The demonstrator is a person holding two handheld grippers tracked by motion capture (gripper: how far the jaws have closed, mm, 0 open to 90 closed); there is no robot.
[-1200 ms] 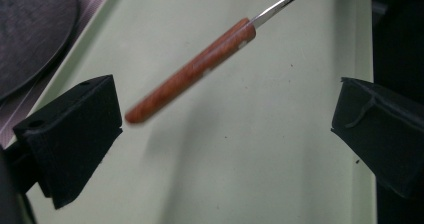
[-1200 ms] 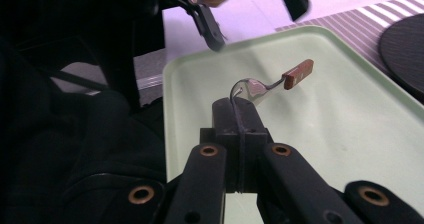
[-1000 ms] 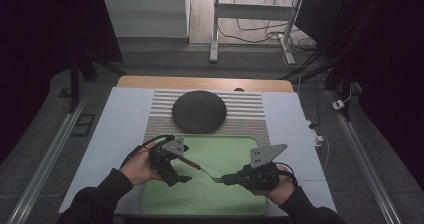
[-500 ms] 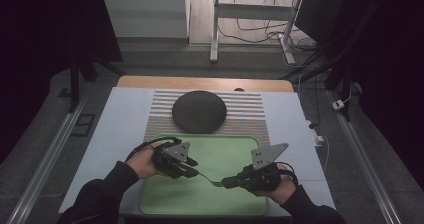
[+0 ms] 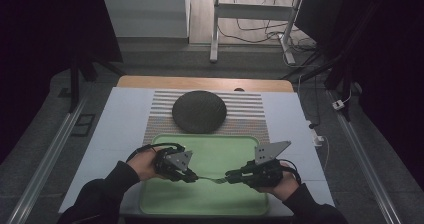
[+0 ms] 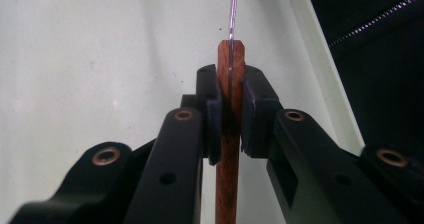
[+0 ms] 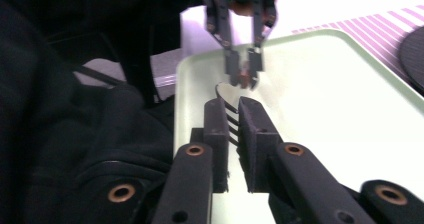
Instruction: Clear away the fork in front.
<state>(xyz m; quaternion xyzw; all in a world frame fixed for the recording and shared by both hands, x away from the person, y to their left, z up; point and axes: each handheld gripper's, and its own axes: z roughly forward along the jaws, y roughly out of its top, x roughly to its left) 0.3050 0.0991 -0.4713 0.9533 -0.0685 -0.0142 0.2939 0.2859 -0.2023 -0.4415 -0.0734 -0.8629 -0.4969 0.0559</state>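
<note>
Your left gripper (image 6: 231, 111) is clamped on the wooden handle (image 6: 229, 149) of a fork (image 5: 212, 179) held over the green tray (image 5: 220, 151). Your right gripper (image 7: 234, 119) has its jaws closed on the fork's tines (image 7: 231, 120) (metal neck visible between the two grippers). A dark round mat (image 5: 199, 111) lies beyond the tray.

In the left gripper view, the brown wooden handle (image 6: 228, 149) runs off the bottom edge, and its thin metal stem (image 6: 233, 9) leaves the top edge. In the right gripper view, the dark metal fork tines (image 7: 231, 119) are partly hidden between the jaws, and the far left gripper (image 7: 242, 71) is blurred.
</note>
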